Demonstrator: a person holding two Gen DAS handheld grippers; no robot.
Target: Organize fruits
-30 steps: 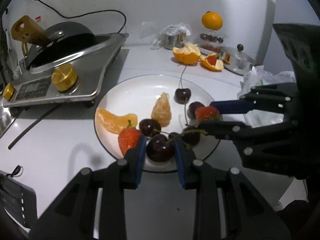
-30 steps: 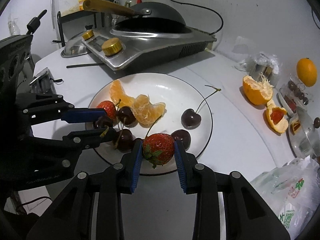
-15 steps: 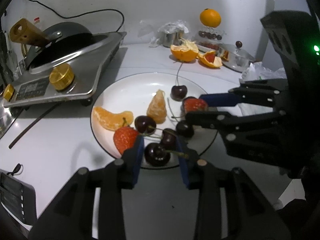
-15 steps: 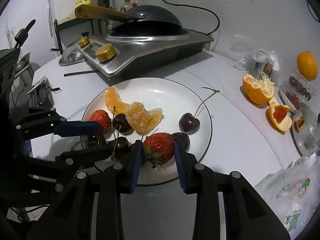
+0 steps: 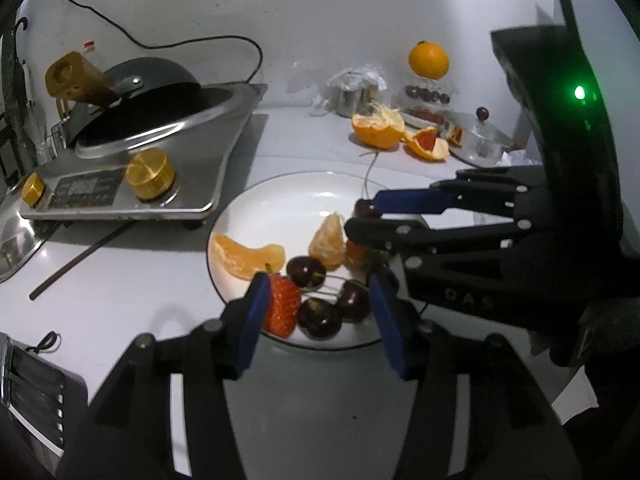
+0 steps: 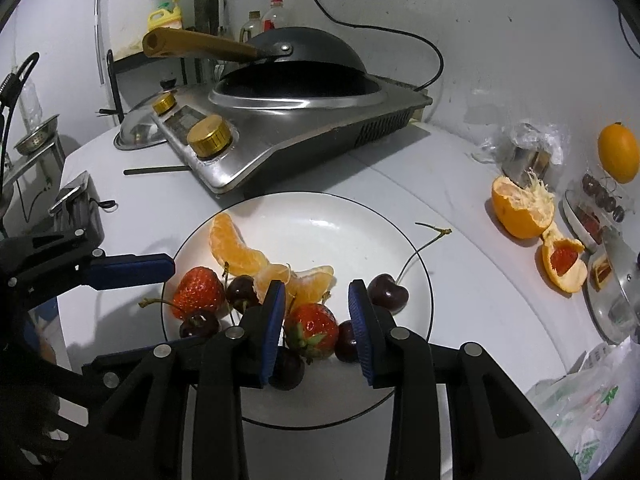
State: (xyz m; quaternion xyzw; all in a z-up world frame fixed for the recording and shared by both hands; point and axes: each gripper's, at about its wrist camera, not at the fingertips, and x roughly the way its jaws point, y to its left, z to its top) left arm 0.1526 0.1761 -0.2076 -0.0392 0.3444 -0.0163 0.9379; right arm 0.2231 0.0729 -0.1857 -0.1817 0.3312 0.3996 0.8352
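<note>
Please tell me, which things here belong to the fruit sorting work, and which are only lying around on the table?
Belong to the job:
plate
strawberries
cherries
orange segments
left gripper
right gripper

Just lying about:
stove
wok
orange peel
whole orange
plastic bag

The plate (image 6: 360, 216) is white with a thin dark rim. On it are red strawberries (image 6: 312, 330), dark red cherries (image 6: 387, 294) and orange slices (image 6: 236, 248). The worktop (image 6: 460, 280) is white. The stove (image 6: 280, 136) is silver with gold knobs (image 6: 209, 135).
</note>
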